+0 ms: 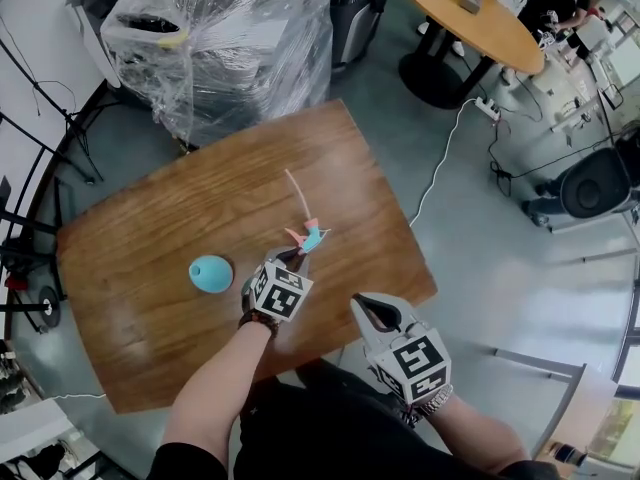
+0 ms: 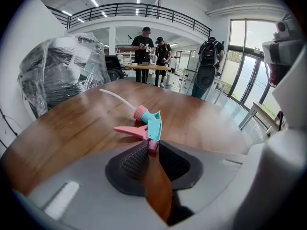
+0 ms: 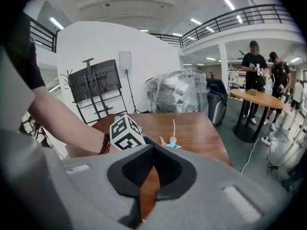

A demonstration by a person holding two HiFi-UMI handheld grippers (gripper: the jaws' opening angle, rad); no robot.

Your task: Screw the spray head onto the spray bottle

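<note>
— Pinching that spray head [image 2: 146, 126] by its pink end, is it, the left gripper [image 2: 152, 145]?

— Looks so. The tongs are drawn narrow, with the pink nub right between the pad tips, and both pads seem to press on it. The rest of the head lies flat on the wooden table [image 1: 150, 268], near its middle, with the thin dip tube [image 1: 296, 193] trailing away towards twelve o'clock.

— Why take it by that end?

— My guess is it leaves the pink collar [image 2: 140, 111] and the tube free. Those are the parts that have to meet the bottle.

— And the bottle?

— The pale blue spray bottle [image 1: 211, 273] sits on the table at about eight o'clock of the head, near it but apart, with nothing touching it. It seems to stand upright, which would let the tube go in from above.

— The right gripper [image 1: 362, 303]?

— Its tongs are closed tight on nothing. It hangs off the near table edge, at about five o'clock of the head. I'd say it's kept back to steady the bottle, and it would have to open first.

— So nothing's screwed on yet.

— No, head and bottle are apart. I'd put the job at the picking-up step.
</note>
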